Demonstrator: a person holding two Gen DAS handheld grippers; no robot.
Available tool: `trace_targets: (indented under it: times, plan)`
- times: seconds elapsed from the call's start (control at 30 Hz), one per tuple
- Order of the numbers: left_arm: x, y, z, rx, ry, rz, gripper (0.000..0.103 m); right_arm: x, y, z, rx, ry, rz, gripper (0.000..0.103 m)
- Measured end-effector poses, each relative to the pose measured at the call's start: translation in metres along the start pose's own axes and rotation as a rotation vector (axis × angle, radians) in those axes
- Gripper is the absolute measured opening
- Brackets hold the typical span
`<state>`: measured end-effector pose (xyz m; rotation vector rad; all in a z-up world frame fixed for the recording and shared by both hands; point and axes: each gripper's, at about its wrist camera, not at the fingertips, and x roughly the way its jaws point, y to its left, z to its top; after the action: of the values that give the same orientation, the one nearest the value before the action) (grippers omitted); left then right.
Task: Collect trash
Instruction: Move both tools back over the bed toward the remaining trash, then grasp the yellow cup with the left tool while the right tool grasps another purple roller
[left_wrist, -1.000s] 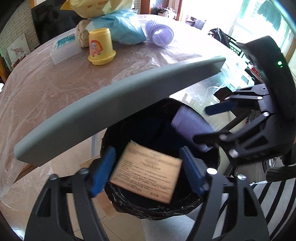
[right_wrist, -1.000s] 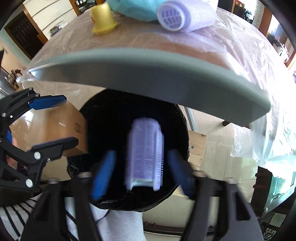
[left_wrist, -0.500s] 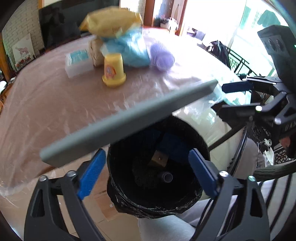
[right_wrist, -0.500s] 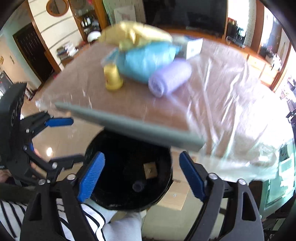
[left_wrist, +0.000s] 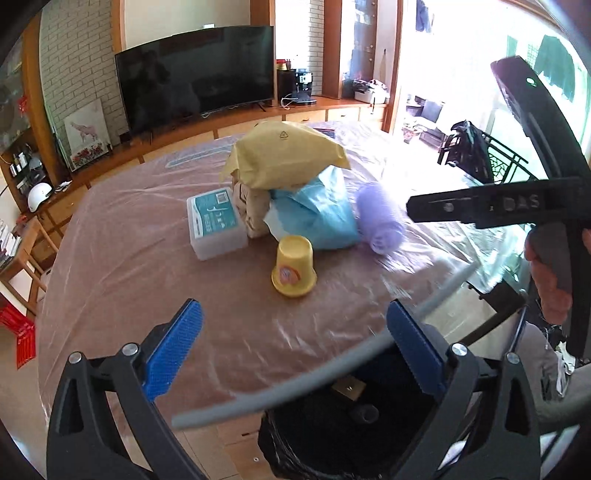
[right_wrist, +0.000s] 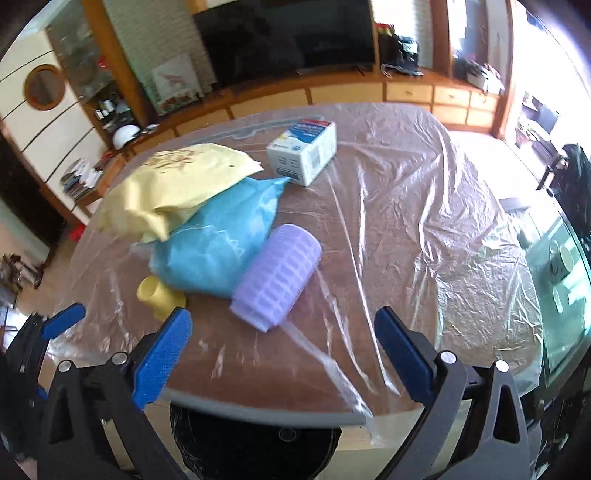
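Note:
My left gripper (left_wrist: 293, 350) is open and empty above the table's near edge. My right gripper (right_wrist: 282, 354) is open and empty too; it shows at the right of the left wrist view (left_wrist: 480, 206). A black-lined trash bin (left_wrist: 332, 443) stands below the table edge with a brown box (left_wrist: 349, 387) and a purple cup (left_wrist: 364, 413) inside; it also shows in the right wrist view (right_wrist: 255, 443). On the table lie a yellow cup (left_wrist: 293, 271), a purple cup (right_wrist: 277, 277), a blue bag (right_wrist: 218, 243), a yellow bag (right_wrist: 173, 188) and a white box (right_wrist: 303, 151).
The table (right_wrist: 406, 221) is covered in clear plastic film, with a grey rim (left_wrist: 295, 391). A clear plastic box (left_wrist: 216, 229) lies left of the pile. A TV (left_wrist: 195, 92) and wooden cabinets stand behind. A glass side table (right_wrist: 554, 277) is at the right.
Both grippers let go of the brown box and the purple cup into the bin, then rose from over the bin to face the table top.

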<state>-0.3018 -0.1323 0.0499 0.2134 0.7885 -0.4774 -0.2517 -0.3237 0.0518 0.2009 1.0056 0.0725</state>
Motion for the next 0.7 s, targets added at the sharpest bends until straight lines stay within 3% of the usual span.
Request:
trace_targets:
  times: [0.27,0.7]
  plan:
    - [0.029,0.010,0.009,-0.040,0.051,0.018,0.100,0.033,-0.002,0.008,0.079,0.072,-0.053,0.098]
    - [0.056,0.012,0.020,-0.031,0.097,0.034,0.100,0.055,0.008,0.011,0.031,0.090,-0.097,0.097]
